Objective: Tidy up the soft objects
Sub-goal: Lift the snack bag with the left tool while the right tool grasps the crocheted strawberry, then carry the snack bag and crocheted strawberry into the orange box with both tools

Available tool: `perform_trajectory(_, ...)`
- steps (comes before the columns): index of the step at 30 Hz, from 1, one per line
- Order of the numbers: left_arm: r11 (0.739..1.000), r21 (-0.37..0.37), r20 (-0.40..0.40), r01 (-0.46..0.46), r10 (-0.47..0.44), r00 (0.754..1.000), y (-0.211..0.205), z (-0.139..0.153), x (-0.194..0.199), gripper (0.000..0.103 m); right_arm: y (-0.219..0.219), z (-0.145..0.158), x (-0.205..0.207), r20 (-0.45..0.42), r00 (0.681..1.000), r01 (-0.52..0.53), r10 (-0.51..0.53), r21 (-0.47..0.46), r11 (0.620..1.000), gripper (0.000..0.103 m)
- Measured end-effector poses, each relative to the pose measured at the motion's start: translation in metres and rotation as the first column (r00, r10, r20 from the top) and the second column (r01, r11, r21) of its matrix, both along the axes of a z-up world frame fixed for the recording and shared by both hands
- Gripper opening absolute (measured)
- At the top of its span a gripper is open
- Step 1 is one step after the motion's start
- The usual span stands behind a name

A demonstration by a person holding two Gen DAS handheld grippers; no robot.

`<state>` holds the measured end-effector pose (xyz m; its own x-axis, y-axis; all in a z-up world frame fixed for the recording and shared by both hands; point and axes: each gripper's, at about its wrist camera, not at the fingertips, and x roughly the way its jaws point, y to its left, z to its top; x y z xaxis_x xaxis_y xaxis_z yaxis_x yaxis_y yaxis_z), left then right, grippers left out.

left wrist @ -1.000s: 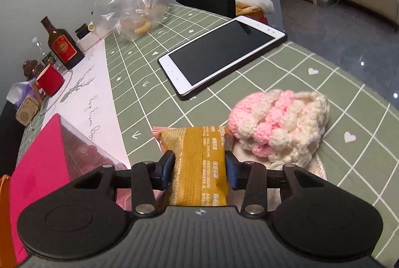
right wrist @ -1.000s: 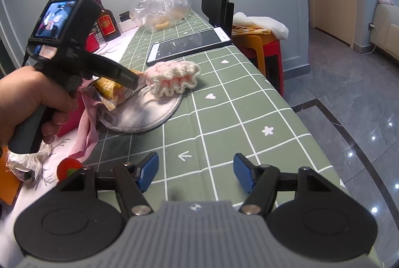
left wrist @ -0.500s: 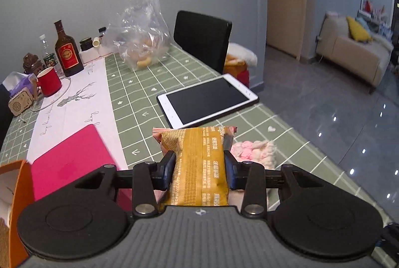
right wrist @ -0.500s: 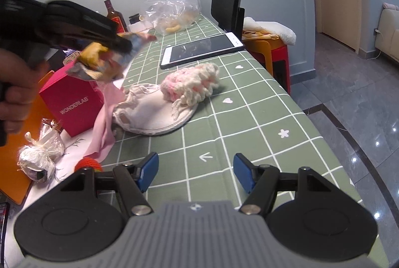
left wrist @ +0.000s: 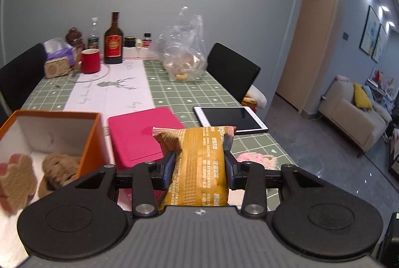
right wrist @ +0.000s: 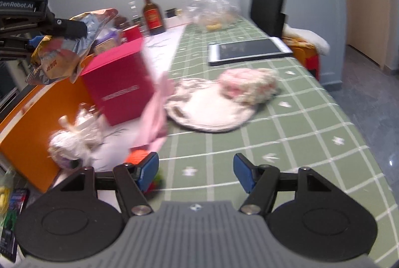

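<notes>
Left gripper (left wrist: pixel 199 169): clenched on a yellow snack packet (left wrist: pixel 199 166), pads pressing both its sides; packet carried in the air above the table (left wrist: pixel 189 91).
Right gripper (right wrist: pixel 195 172): released, blue pads wide apart, nothing between them, over the green checked cloth.
Orange box (left wrist: pixel 92 141): at ten o'clock of the packet; brown soft toys (left wrist: pixel 59 168) lie inside.
Pink box (left wrist: pixel 139 136): just beside the orange box, at eleven o'clock of the packet.
Pink and white knitted piece (right wrist: pixel 249 85): on a white cloth (right wrist: pixel 212 111), at twelve o'clock of the right gripper.
Tablet (right wrist: pixel 247 50): beyond the knitted piece.
</notes>
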<state>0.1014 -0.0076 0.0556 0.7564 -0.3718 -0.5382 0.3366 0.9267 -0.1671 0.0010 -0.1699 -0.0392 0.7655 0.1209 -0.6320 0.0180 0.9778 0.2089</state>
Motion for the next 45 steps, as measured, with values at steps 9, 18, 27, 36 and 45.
perform_trajectory(9, 0.997, -0.055, 0.010, -0.057, 0.058, 0.998, 0.045, 0.009, -0.016, 0.046, 0.048, -0.009, 0.020, -0.038, 0.993, -0.117, 0.115, -0.072, 0.990, 0.065)
perform_trajectory(18, 0.991, -0.097, 0.043, -0.096, 0.100, 0.994, 0.083, 0.021, -0.033, 0.046, 0.074, -0.015, 0.032, -0.088, 0.987, -0.149, 0.138, -0.139, 0.979, 0.055)
perform_trajectory(27, 0.982, -0.144, 0.053, -0.126, 0.134, 0.990, 0.115, 0.026, -0.040, 0.046, 0.075, -0.027, 0.035, -0.150, 0.981, -0.151, 0.127, -0.156, 0.976, 0.044)
perform_trajectory(36, 0.968, -0.148, 0.050, -0.202, 0.211, 0.976, 0.160, 0.026, -0.046, 0.046, 0.073, -0.019, 0.024, -0.140, 0.982, -0.148, 0.128, -0.148, 0.978, 0.044)
perform_trajectory(45, 0.935, -0.137, 0.037, -0.327, 0.335, 0.941, 0.221, 0.022, -0.053, 0.046, 0.090, 0.013, 0.026, -0.081, 0.979, -0.195, 0.186, -0.125, 0.973, 0.044)
